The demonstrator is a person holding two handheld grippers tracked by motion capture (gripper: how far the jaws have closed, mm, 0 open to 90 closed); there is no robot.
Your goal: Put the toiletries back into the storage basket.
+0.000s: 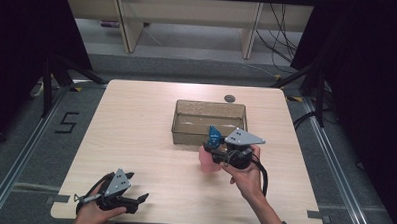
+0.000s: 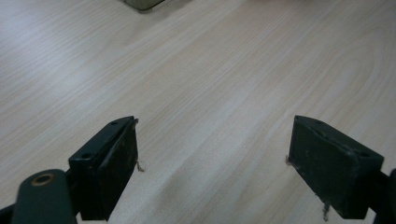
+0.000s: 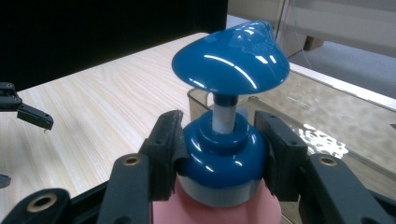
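Note:
A pink pump bottle [image 1: 205, 160] with a blue pump head [image 3: 231, 58] stands on the table just in front of the clear bin [image 1: 209, 121]. My right gripper [image 1: 216, 151] is shut on its blue collar [image 3: 219, 158], one black pad on each side. In the right gripper view the pump head rises above the jaws. My left gripper [image 1: 139, 198] rests low near the front left edge of the table, its jaws wide open over bare wood with nothing between them; its fingers [image 2: 109, 163] frame the table top.
The clear bin [image 3: 327, 112] lies right behind the bottle and looks empty. A small dark round cap [image 1: 229, 98] sits in the table's far edge. The wooden table [image 1: 136, 125] has free room on its left half. Dark stands flank both sides.

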